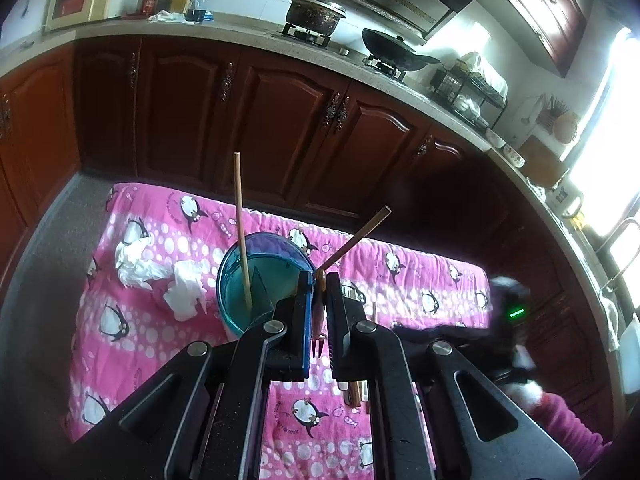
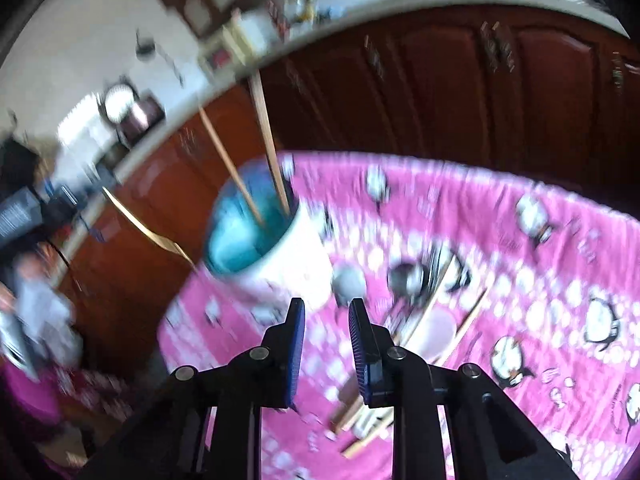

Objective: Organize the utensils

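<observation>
Jaws of left gripper clamp a chopstick beside cup.

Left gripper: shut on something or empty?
Shut on a chopstick: left gripper pads pinch its lower end, the rest angling up beside the blue cup.

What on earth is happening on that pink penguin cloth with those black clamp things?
A person is tidying utensils into a blue cup using two hand-held grippers. The left gripper has its jaws shut on a wooden chopstick, held just beside the cup, where at least one chopstick already stands. The right gripper holds nothing, its jaws apart above the pink cloth, where more chopsticks and spoons still lie loose. That view is blurred, so details there are unclear.
</observation>
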`<action>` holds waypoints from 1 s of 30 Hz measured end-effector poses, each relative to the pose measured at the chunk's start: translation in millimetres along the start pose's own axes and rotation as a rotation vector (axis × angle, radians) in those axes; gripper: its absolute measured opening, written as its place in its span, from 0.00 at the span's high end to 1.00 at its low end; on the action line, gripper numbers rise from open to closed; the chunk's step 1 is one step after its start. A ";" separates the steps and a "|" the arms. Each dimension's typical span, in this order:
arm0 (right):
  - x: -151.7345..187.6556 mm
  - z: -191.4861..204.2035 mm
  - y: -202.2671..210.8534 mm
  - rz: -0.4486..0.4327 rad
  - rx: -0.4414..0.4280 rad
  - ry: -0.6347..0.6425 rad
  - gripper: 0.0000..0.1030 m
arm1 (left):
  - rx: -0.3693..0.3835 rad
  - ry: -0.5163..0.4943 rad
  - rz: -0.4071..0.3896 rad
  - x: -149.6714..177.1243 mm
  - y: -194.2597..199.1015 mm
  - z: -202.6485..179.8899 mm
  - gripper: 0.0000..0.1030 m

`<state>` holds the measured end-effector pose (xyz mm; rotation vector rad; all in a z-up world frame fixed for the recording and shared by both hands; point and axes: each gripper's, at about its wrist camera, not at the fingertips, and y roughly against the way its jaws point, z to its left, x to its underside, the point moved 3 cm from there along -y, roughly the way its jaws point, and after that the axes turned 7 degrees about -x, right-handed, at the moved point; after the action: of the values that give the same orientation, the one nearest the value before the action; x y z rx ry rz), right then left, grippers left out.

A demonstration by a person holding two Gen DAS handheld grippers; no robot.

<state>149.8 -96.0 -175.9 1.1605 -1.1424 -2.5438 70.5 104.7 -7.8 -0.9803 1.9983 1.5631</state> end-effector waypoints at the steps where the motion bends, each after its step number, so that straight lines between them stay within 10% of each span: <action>1: 0.5 -0.3 -13.2 0.032 0.018 0.024 0.80 | -0.001 0.001 -0.002 -0.1 0.8 0.2 0.95; 16: -8.0 -23.1 -127.4 0.254 0.180 0.209 0.87 | -0.040 0.058 -0.003 -1.5 8.2 30.9 0.95; 30: -8.8 -20.0 4.2 -0.102 -0.026 -0.035 0.98 | -0.029 0.075 -0.005 0.6 7.4 30.4 0.95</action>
<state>169.0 -107.4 -176.2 1.2019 -1.0810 -2.6562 61.7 134.4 -12.0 -1.0694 2.0269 1.5778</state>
